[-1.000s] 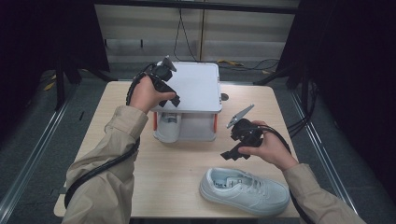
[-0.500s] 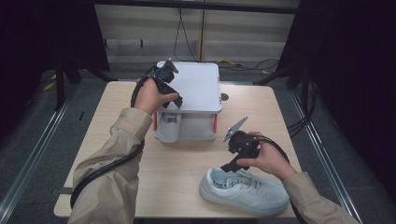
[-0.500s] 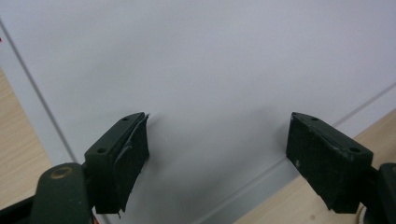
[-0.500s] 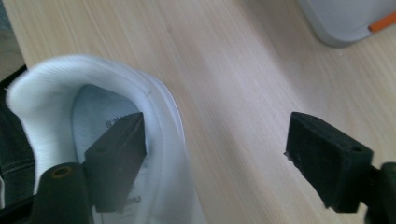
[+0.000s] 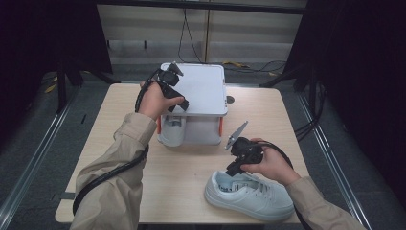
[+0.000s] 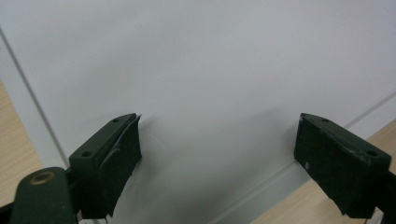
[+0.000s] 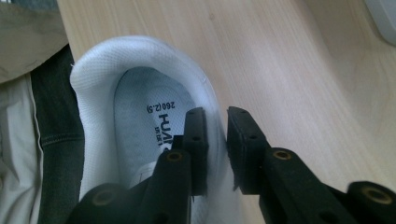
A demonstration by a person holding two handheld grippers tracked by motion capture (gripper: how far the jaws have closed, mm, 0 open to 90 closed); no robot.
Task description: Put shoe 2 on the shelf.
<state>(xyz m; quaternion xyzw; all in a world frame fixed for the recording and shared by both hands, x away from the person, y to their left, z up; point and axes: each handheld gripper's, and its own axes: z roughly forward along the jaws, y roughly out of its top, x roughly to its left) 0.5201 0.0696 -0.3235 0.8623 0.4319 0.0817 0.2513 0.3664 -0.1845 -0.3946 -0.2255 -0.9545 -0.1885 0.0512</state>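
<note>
Currently the desk [image 5: 191, 191] carries a white rack [image 5: 201, 91] at its far middle, with one white shoe [image 5: 172, 132] already housed beneath the rack's top. A second white sneaker [image 5: 251, 194] lies in front of the rack and to its right, near the front edge of the desk.

The left tool [image 5: 173, 86] rests over the rack's top panel; its jaws have just been opening and stand wide, with nothing between them.

The right tool [image 7: 217, 140] has just been closing, and its jaws now pinch the sneaker's padded collar, one jaw inside the opening and one outside.

Judgement: the step in hand is securing the sneaker for transfer to the rack. Keep the pinch deep on the collar, lift vertically so the toe clears the desk, then align heel-outward beside the stored shoe.
</note>
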